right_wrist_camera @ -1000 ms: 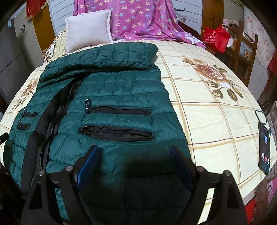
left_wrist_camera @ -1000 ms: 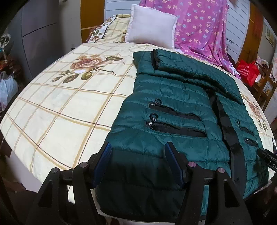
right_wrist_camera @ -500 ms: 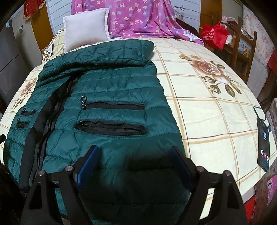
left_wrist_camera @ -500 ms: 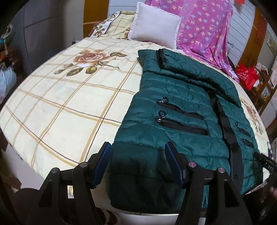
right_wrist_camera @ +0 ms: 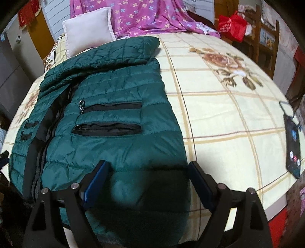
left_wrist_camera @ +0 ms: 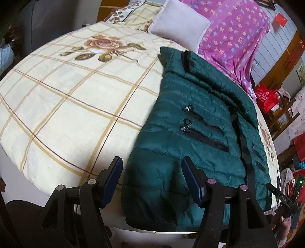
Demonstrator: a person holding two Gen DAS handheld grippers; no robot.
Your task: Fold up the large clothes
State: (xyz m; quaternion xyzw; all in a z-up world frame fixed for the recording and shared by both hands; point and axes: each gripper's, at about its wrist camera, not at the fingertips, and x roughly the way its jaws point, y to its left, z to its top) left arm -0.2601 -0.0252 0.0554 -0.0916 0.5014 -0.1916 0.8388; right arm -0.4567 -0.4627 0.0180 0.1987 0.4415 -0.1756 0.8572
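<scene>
Both tools are hanging spread over the near hem of the dark green quilted puffer jacket (left_wrist_camera: 192, 122), pinching nothing: the left tool (left_wrist_camera: 151, 178) is straddling the jacket's left hem corner, the right tool (right_wrist_camera: 147, 182) is sitting above the right corner. Judging by that placing, each is lining up to take a corner so the hem can be lifted toward the collar. The right tool's jaws have just been widening slightly, with padded fabric beneath them but no pad pressing on it.

That jacket is lying front up, flat and lengthwise on the cream checked bedspread with rose prints (left_wrist_camera: 80, 106), hem at the bed's near edge and its sleeves already laid across the chest, ready for a lengthwise fold.

Beyond the jacket's collar a pale square cushion (right_wrist_camera: 88, 28) and a pink flowered blanket (right_wrist_camera: 150, 17) are resting.

Only the right view is showing a black phone (right_wrist_camera: 292, 145) lying near the bed's edge, well right of the jacket; only the left view is showing the open bedspread left of the jacket.
</scene>
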